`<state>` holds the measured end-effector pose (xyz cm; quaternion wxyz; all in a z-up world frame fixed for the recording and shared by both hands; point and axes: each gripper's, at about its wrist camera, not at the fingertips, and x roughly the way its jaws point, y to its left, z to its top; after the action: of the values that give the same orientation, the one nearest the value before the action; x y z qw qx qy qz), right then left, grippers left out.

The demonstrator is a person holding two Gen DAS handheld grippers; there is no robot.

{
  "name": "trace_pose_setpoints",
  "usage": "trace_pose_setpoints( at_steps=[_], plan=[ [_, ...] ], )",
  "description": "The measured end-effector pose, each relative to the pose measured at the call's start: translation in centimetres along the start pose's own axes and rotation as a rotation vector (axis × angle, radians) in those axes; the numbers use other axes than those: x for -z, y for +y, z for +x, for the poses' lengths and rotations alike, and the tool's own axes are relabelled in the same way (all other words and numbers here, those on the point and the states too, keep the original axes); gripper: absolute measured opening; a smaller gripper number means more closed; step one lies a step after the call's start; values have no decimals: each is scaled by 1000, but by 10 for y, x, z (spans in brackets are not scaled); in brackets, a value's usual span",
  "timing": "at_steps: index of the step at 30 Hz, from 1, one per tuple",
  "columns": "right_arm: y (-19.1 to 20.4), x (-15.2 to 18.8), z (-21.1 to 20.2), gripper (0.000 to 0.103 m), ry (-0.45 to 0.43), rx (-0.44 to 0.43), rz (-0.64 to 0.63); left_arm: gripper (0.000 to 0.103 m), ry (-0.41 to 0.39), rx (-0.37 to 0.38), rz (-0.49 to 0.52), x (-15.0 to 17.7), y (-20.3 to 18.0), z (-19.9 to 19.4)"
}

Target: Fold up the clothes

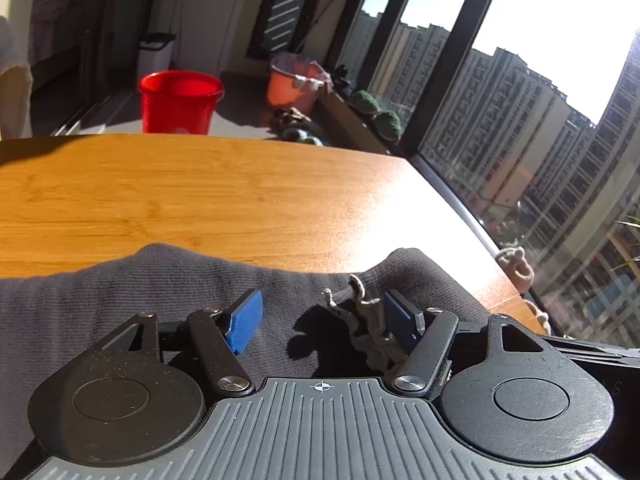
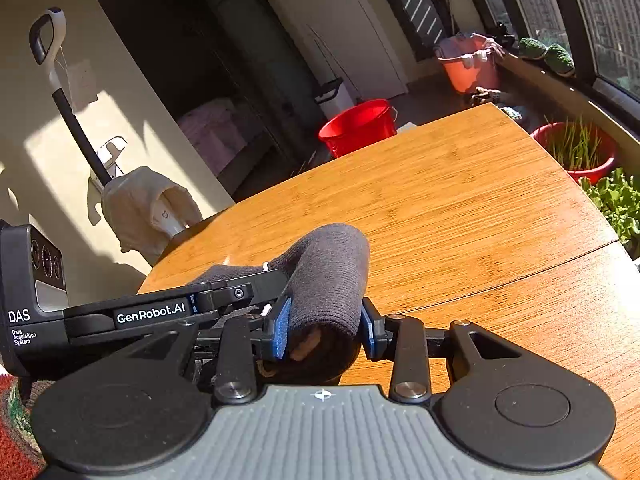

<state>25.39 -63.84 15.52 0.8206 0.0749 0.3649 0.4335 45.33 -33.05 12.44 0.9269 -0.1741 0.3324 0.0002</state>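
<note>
Your right gripper (image 2: 325,330) has its blue pads pressed in on a rolled fold of the dark grey ribbed knit garment (image 2: 332,280), and the loop of cloth arches up and forward out of the jaws. That hold looks meant to carry one end of the garment clear of the wooden tabletop (image 2: 460,208) so it can be laid over for a fold.

Your left gripper (image 1: 322,320) stands wide open with nothing between its blue pads (image 1: 246,320). A frayed beige cord (image 1: 366,320) lies against the inner face of the right-hand pad, but it is only touched on one side — not held. The grey knit spreads under and ahead of this gripper, along the near edge of the tabletop, close to the window-side corner.

Only the right wrist view shows the left tool lying alongside, just beside the gripped roll, and a tan lining inside the fold. Only the left wrist view shows how broadly the cloth lies flat — and that cord.
</note>
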Motion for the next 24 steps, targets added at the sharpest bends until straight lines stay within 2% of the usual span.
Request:
trace_pose_setpoints(
  at_steps=[3,6,8,11,12,14,16,18,20,21,24],
  plan=[
    [28,-2,-1,35,-28,163,-291,77,2,10,-15,-1,-2,-2],
    [59,15,11,36,-55,323,-595,76,-6,21,-41,-6,-3,-7],
    [79,30,19,36,-77,386,-766,74,-9,86,-74,-12,-7,-14],
    [101,58,29,35,-121,458,-1012,68,-8,141,-63,-20,-19,-16],
    [105,66,31,35,-134,471,-1072,68,-7,134,-49,-21,-24,-14],
    [106,69,29,35,-138,463,-1093,61,4,114,-32,-20,-30,-7],
    [102,65,23,36,-130,426,-1061,61,30,119,-56,-16,-24,1],
    [91,46,11,39,-96,316,-918,62,41,118,-82,-12,-15,5],
    [75,24,-5,50,-66,180,-702,64,45,110,-97,-9,-8,8],
    [66,13,-12,51,-51,112,-593,64,48,103,-104,-7,-3,8],
    [44,-5,-18,51,-56,21,-365,65,51,97,-121,-2,8,7]
  ],
)
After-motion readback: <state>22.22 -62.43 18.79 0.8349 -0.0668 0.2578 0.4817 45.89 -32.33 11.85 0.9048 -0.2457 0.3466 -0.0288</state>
